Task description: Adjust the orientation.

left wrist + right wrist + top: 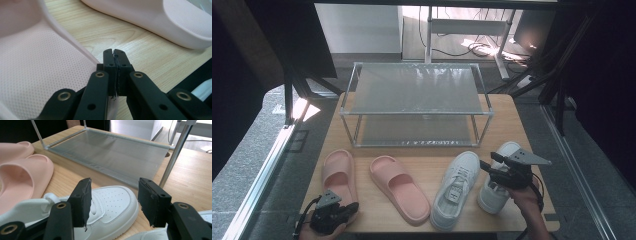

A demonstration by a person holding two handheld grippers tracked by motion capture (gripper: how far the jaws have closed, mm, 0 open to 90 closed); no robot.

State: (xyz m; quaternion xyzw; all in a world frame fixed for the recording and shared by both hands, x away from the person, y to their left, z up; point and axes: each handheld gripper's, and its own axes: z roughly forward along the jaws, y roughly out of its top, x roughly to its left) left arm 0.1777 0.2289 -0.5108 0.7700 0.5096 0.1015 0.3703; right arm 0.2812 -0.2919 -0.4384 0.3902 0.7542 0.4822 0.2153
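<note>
Two pink slippers [338,172] [399,187] and two white sneakers [457,187] [494,192] lie in a row on the wooden table [512,120]. My left gripper [353,206] is at the front left, by the heel of the left slipper. In the left gripper view its jaws [114,53] are shut with nothing between them, just above the wood beside that slipper's [30,75] edge. The other slipper [162,22] lies beyond. My right gripper [488,161] hovers over the right sneaker. It stands open [113,195], and the toe of the left sneaker [112,202] shows past its jaws.
A two-tier metal rack [417,90] with mesh shelves stands at the back of the table; its lower shelf [112,155] lies just beyond the sneakers. A rack post [175,152] rises at the right. Bare wood lies between the shoes and the rack.
</note>
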